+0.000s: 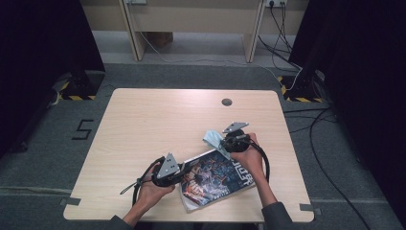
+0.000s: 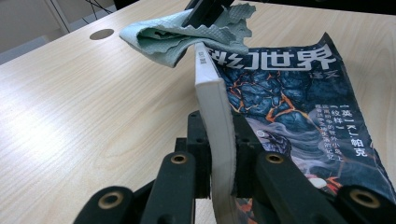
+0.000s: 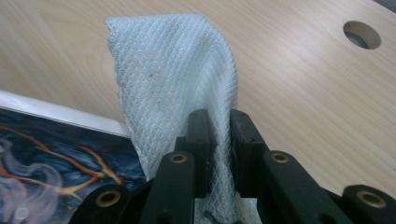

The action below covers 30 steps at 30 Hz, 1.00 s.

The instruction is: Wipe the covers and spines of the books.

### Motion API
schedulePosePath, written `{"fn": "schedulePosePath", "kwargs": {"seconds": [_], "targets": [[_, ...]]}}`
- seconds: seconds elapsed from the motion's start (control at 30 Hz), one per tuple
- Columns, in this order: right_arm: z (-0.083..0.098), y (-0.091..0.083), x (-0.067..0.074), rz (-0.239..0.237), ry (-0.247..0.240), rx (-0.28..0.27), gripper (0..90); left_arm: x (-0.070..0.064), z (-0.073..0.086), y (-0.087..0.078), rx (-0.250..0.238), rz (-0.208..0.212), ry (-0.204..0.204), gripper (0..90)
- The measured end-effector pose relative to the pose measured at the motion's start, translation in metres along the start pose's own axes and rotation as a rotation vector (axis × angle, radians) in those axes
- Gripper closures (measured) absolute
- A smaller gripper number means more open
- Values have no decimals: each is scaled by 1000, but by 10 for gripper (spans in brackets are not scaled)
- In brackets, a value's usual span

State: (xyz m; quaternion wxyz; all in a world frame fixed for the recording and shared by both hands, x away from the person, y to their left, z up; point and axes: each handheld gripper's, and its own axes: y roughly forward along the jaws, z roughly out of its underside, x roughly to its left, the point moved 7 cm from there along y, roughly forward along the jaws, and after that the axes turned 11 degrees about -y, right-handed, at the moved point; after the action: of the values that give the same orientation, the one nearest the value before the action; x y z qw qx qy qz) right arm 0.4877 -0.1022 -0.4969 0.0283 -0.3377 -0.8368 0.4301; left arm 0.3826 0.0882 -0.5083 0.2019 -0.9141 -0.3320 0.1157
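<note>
**Book pinched at left, cloth pinched at right**

Your left gripper [image 1: 178, 173], lower centre-left of the high view, has its jaws closed on the book [image 1: 216, 177] at its spine edge. The book lies on the table [image 1: 143, 124], long axis rising toward the right; your hands hide part of its cover. Your right gripper [image 1: 225, 143] clamps the pale cloth [image 1: 212, 139], draped over the book's far corner.
</note>
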Motion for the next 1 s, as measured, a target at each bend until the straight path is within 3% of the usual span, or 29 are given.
{"fn": "schedulePosePath", "kwargs": {"seconds": [0.27,0.7,0.8,1.0], "targets": [[6,-1,-6,3,17,4,804,1,-1,-1,-4,13,-8,817],[-8,-9,10,-51,-27,-30,803,2,-1,-4,-7,26,-11,816],[-3,-6,4,-29,-27,-13,803,2,-1,-4,-5,29,-4,816],[15,0,-19,11,28,25,804,0,-2,-4,-15,34,4,817]]}}
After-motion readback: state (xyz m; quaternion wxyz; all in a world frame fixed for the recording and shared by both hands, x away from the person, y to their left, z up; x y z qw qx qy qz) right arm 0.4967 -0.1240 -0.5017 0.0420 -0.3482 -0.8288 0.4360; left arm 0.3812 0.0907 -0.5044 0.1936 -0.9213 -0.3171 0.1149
